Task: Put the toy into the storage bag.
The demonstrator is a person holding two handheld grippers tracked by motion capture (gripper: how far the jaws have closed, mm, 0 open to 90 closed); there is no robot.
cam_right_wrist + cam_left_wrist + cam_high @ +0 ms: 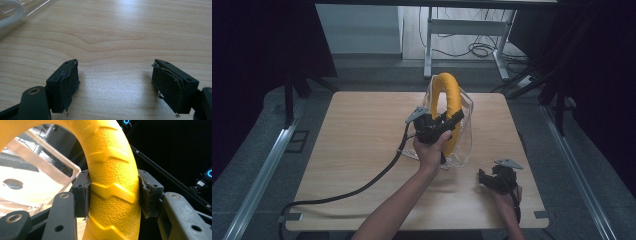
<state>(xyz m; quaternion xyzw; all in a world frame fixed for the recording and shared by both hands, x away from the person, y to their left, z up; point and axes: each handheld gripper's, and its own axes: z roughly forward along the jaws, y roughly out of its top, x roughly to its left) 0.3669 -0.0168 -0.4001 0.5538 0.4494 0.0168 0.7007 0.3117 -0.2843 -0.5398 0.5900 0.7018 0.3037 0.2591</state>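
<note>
A clear plastic container [465,135] stands at the centre of the high view on the wooden table [352,150]. A yellow ridged ring [451,102] rises from it, standing on edge with its arch uppermost. The left gripper [447,125] pinches the ring's right limb, pads [83,195] pressed on both sides. The right gripper [494,179], lower right, rests with jaws spread wide over bare wood.
</note>
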